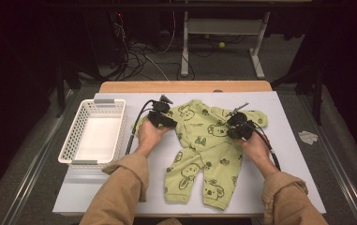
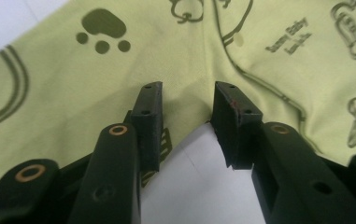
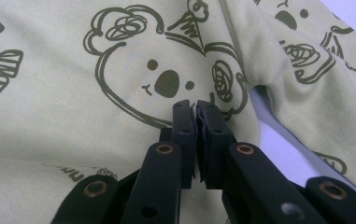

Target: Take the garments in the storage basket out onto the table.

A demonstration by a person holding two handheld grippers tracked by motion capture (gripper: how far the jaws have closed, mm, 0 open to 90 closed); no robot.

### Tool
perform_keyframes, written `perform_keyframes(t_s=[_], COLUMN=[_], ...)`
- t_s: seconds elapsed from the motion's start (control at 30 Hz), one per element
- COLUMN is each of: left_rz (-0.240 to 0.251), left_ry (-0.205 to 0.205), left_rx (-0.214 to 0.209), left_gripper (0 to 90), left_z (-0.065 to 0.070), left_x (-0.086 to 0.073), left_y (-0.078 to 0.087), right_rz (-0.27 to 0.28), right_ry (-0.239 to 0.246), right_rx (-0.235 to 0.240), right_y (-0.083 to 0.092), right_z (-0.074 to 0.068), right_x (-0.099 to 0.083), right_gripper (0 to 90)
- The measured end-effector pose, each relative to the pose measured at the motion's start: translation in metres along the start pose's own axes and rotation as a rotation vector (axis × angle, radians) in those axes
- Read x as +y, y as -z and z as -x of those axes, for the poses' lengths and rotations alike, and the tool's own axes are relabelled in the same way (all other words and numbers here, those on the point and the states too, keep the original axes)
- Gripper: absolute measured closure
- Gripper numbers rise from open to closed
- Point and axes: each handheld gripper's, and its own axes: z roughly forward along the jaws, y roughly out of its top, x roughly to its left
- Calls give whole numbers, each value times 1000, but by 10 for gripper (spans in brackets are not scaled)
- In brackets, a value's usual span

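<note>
The green romper [image 1: 204,150] lay flat mid-worktop [image 1: 288,154], its long axis running front to back, collar away from the person. The left gripper [image 2: 185,100] stood parted, gripping nothing; the right gripper [image 3: 195,112] pinched its cloth. Dark room, cables behind.

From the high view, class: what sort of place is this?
Probably a lab recording bench: loose cables on the floor, a bare desk frame behind, and a staged table bearing a romper and basket.

A white-topped table [image 1: 288,154] bears a green romper [image 1: 204,150] and a white basket [image 1: 94,133].
</note>
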Motion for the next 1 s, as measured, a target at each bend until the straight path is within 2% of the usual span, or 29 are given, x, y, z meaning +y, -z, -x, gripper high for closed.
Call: perform_keyframes(t_s=[0.1, 0.17, 0.3, 0.63, 0.67, 0.73, 0.77, 0.87, 1.0], left_rz=[-17, -42, -61, -47, -46, -38, -29, 0, 39], left_ry=[8, -7, -23, 25, 29, 42, 30, -2, -40], left_rx=[-18, 4, 49, 135, 136, 112, 107, 90, 48], left_gripper=[737, 812, 829, 828, 827, 821, 807, 684, 615], left_z=[-1, 0, -2, -28, -30, -31, -29, -20, -5], left_x=[0, 0, -1, -7, -7, -8, -9, -11, -21], left_y=[-1, 0, 4, 27, 27, 26, 26, 28, 34], right_rz=[3, 6, 13, 33, 34, 37, 39, 48, 56], right_ry=[4, 0, -2, -9, -4, -3, 1, 2, 9], right_rx=[7, 13, 21, 33, 35, 40, 44, 55, 63], right_y=[0, 0, 2, 8, 8, 9, 10, 12, 18], right_z=[0, 1, 1, 3, 2, 1, 1, -1, -3], right_x=[-1, -1, -1, -1, -2, -2, -2, -2, -7], right_gripper=[868, 859, 851, 841, 839, 830, 824, 806, 792])
